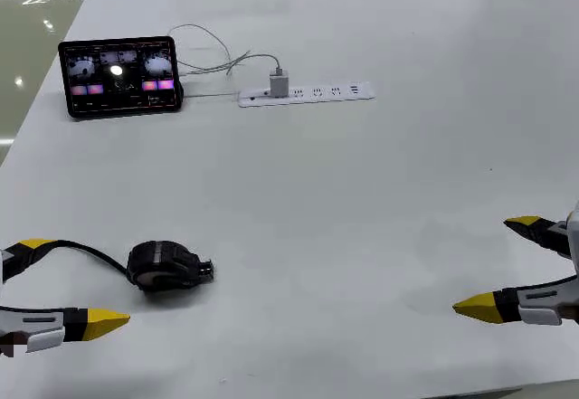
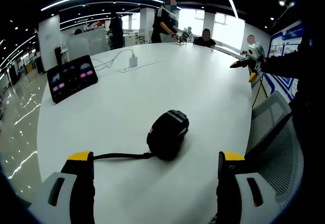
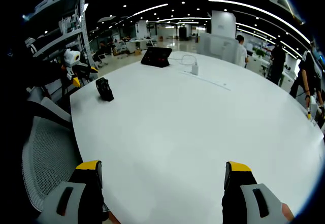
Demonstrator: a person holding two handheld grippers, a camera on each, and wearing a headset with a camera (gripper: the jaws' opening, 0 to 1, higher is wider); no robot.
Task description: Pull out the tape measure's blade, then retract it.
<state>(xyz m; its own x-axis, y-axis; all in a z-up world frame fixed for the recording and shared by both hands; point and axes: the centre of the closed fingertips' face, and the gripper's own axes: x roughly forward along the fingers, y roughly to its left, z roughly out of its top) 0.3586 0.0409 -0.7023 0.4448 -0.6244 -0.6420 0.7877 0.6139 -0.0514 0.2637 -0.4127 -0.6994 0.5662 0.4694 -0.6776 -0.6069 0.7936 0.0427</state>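
**Head view.** Nearest is the left gripper (image 1: pixel 68 283), just left of the tape measure (image 1: pixel 165 266), which lies on the white table (image 1: pixel 362 200). A black cord (image 1: pixel 90 254) runs from the tape measure to the far jaw's yellow tip. The right gripper (image 1: pixel 499 266) sits well to the right of the tape measure. The tablet (image 1: pixel 119 76) and power strip (image 1: pixel 308 94) are well beyond it.

Risks:
- The case lies loose on a smooth top. If the blade is pulled before the case is clamped, the whole tape measure will likely slide.
- The cord at the jaw tip could snag and drag it.
- The small tab (image 1: pixel 206 270) on the side facing the right gripper looks like the blade end. It is thin and easy to slip off, and a dropped blade would snap back.

Claws: both are spread wide, with nothing between the jaws.

**Left gripper view.** The tape measure is just ahead, centred between the jaws, and neither pad touches the case. The cord reaches the left-hand jaw tip. I can't tell whether it is looped on or just lying against it. The jaws are wide apart and grip nothing.

**Right gripper view.** The tape measure is far off at upper left, with the left gripper just beside it. The jaws are wide open over bare table and hold nothing. The long reach makes a skewed approach to the tab likely.
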